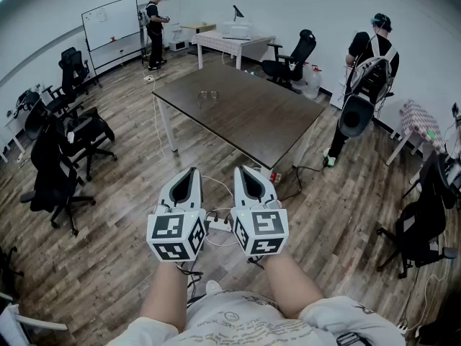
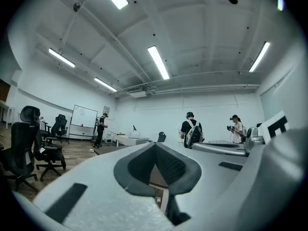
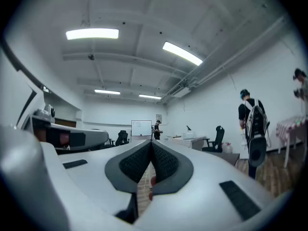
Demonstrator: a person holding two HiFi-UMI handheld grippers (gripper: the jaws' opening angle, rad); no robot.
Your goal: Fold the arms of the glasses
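Note:
A pair of glasses (image 1: 208,94) lies small and far off on the dark brown table (image 1: 252,121), near its far left part. Both grippers are held side by side over the wooden floor, well short of the table and pointing level toward it. My left gripper (image 1: 191,171) is shut with nothing between its pads, and its tips meet in the left gripper view (image 2: 155,146). My right gripper (image 1: 245,170) is also shut and empty, its pads closed together in the right gripper view (image 3: 151,141). The glasses do not show in either gripper view.
Black office chairs (image 1: 65,171) stand at the left and another (image 1: 421,225) at the right. One person (image 1: 367,71) stands by the table's right end, another (image 1: 155,27) near a whiteboard (image 1: 112,21). A white table (image 1: 234,40) is at the back. A power strip and cables (image 1: 216,225) lie on the floor.

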